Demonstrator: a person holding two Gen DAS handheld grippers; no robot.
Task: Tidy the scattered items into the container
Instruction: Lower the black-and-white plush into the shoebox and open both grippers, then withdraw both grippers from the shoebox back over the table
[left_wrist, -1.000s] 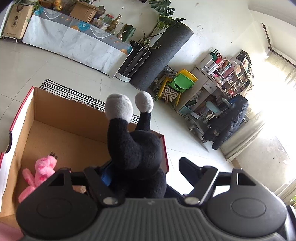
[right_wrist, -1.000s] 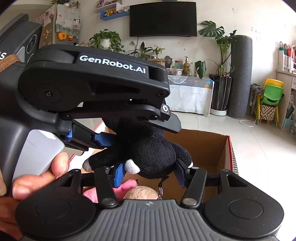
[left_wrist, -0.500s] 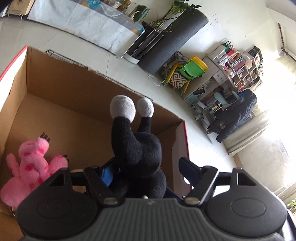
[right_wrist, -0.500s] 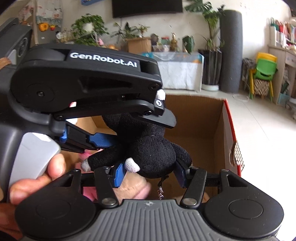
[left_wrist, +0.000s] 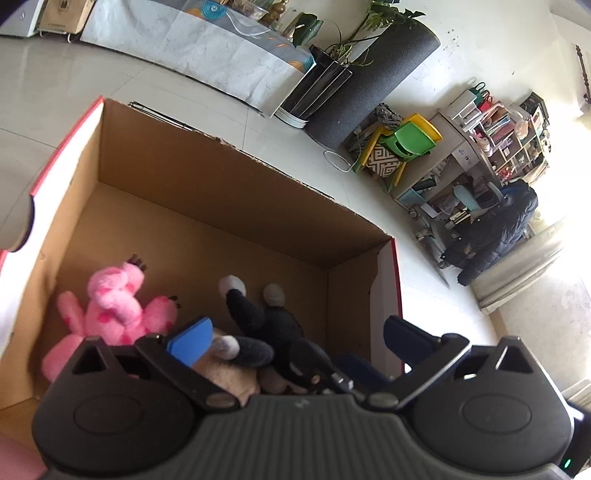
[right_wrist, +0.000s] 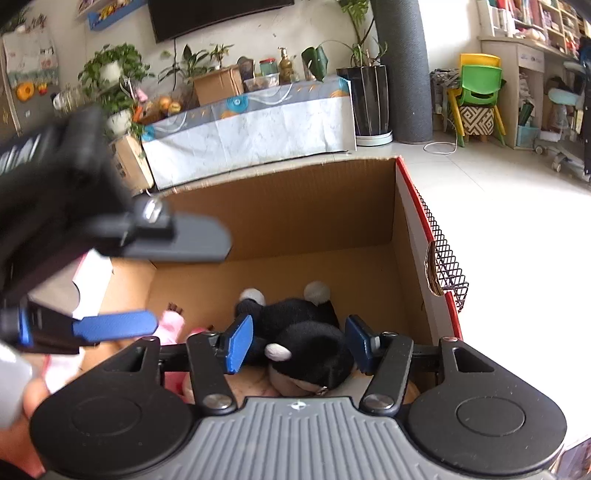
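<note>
Only the left wrist view shows the pink toy (left_wrist: 110, 310) whole, low in the box (left_wrist: 207, 192). The left claw (left_wrist: 295, 332) has just been opening, wide, empty. The right claw (right_wrist: 299, 339) flanks the black toy (right_wrist: 295, 332) in the box; grip unclear. Bare cardboard lies ahead to the far wall.

You are looking across a pale tiled floor (right_wrist: 498, 206) to a white wall (right_wrist: 325, 26) carrying a dark television (right_wrist: 214, 14). Below it stands a cloth-draped table (right_wrist: 251, 129) crowded with plants, bottles and a cardboard carton. Right of it you see a black planter (right_wrist: 369, 99), a tall dark grey cylinder (right_wrist: 406, 70), stacked green and yellow chairs (right_wrist: 478, 86) and cluttered shelves (left_wrist: 509, 136). Strong daylight washes the right.
</note>
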